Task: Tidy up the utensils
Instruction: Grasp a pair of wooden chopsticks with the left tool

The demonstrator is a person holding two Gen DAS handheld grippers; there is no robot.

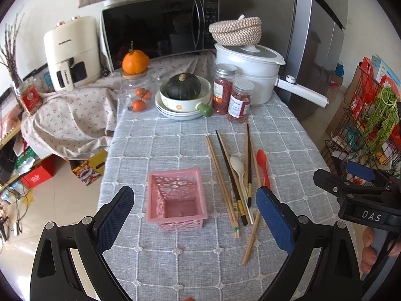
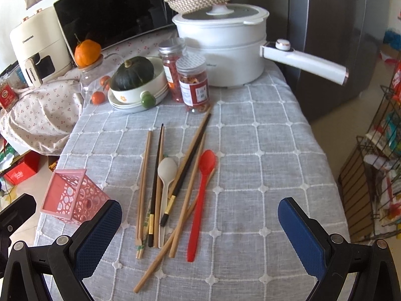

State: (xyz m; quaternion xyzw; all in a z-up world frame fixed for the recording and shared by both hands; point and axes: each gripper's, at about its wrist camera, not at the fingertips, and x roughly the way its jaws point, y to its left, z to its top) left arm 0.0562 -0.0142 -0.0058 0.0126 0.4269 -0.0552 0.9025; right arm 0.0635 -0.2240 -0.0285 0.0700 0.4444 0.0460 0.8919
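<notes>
A pink perforated basket (image 1: 176,198) stands upright and empty on the grey checked tablecloth (image 1: 175,145); it also shows in the right wrist view (image 2: 72,197). To its right lie several wooden and black chopsticks (image 2: 155,188), a white spoon (image 2: 166,175) and a red spoon (image 2: 201,195), loosely piled. My left gripper (image 1: 195,215) is open and empty, just above and in front of the basket. My right gripper (image 2: 200,228) is open and empty, hovering near the handle ends of the utensils; it shows at the right of the left wrist view (image 1: 356,188).
At the table's back stand two red-filled jars (image 2: 193,85), a white pot (image 2: 223,50) with a long handle, stacked bowls with a green squash (image 2: 132,75), a glass jar with oranges (image 1: 136,85), a microwave (image 1: 160,30) and an air fryer (image 1: 71,50). A wire rack (image 1: 363,125) stands right.
</notes>
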